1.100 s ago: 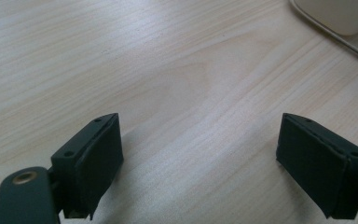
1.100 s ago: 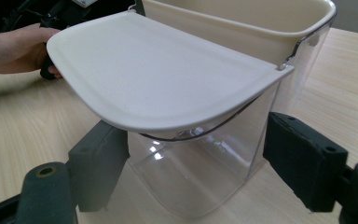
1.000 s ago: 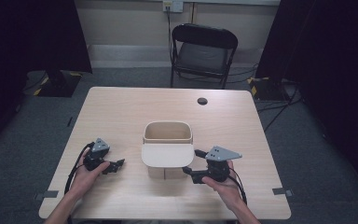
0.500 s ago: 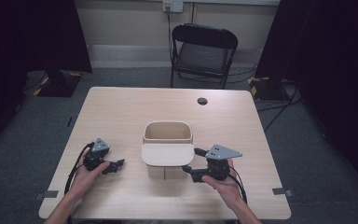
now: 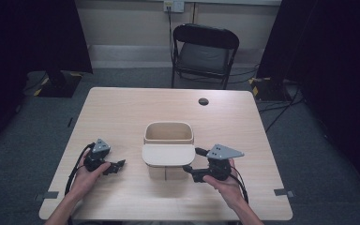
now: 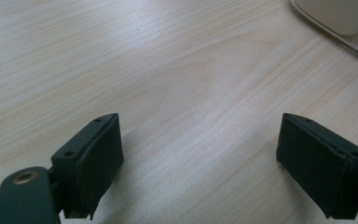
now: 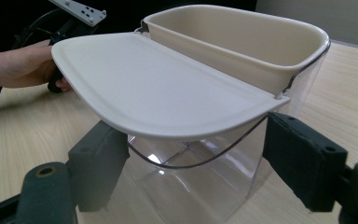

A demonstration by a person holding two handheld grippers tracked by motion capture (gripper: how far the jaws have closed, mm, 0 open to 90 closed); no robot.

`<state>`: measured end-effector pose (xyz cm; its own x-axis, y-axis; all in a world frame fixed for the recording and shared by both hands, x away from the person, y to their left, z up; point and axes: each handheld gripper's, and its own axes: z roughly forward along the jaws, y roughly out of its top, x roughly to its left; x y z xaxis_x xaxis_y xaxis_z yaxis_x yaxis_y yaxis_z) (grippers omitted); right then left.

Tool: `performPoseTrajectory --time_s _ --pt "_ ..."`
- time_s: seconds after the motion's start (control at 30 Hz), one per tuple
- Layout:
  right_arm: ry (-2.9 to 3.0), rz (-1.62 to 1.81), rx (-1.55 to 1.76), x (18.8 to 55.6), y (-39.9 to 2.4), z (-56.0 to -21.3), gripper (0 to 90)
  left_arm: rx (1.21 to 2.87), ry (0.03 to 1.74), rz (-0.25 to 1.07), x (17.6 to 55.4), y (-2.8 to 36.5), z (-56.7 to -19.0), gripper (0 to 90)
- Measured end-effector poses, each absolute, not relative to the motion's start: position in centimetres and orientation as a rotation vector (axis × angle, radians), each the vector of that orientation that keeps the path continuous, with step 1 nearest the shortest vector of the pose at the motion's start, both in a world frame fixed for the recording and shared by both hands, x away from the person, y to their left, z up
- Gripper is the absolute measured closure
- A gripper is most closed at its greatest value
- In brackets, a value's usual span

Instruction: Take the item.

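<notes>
At the middle of the table: a clear container with a cream rim, the landmark for every line below.
Table [image 5: 122, 112]: pale wood, bore the container at its centre; a small dark round disc [image 5: 203, 101] lay beyond the container toward the far edge.
Chair [image 5: 205, 52]: black and folding, stood on the floor past the far edge, behind the container.
Container [image 5: 168, 140]: see-through walls, cream top; its flat cream lid [image 5: 168, 155] hung level off the near rim, hinged open toward the person; the inside bottom could not be seen.
Right gripper [image 5: 194, 161]: held in the right hand [image 5: 225, 183] just right of the container; jaws spread wide, one to each side of the clear body under the lid, not seen to touch it, gripping nothing.
Left gripper [image 5: 118, 166]: held in the left hand [image 5: 87, 172], left of the container and apart from it; jaws wide open over bare wood, holding nothing.
</notes>
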<state>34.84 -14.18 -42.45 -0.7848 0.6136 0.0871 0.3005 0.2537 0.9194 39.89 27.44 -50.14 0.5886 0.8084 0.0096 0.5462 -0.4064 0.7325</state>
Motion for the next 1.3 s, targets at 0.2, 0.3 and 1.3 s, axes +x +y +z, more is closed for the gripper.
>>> performPoseTrajectory --time_s 0.2,0.3,1.3 --pt "2.244 1.548 0.851 34.88 -14.20 -42.45 21.6 2.112 1.070 0.479 39.90 27.43 -50.15 13.8" --pt "2.242 1.551 0.850 34.95 -14.17 -42.38 21.3 2.113 1.072 0.478 39.89 27.43 -50.15 13.8" --pt "2.212 1.582 0.860 35.71 -13.87 -41.66 20.3 2.111 1.076 0.482 39.85 27.41 -50.14 13.7"
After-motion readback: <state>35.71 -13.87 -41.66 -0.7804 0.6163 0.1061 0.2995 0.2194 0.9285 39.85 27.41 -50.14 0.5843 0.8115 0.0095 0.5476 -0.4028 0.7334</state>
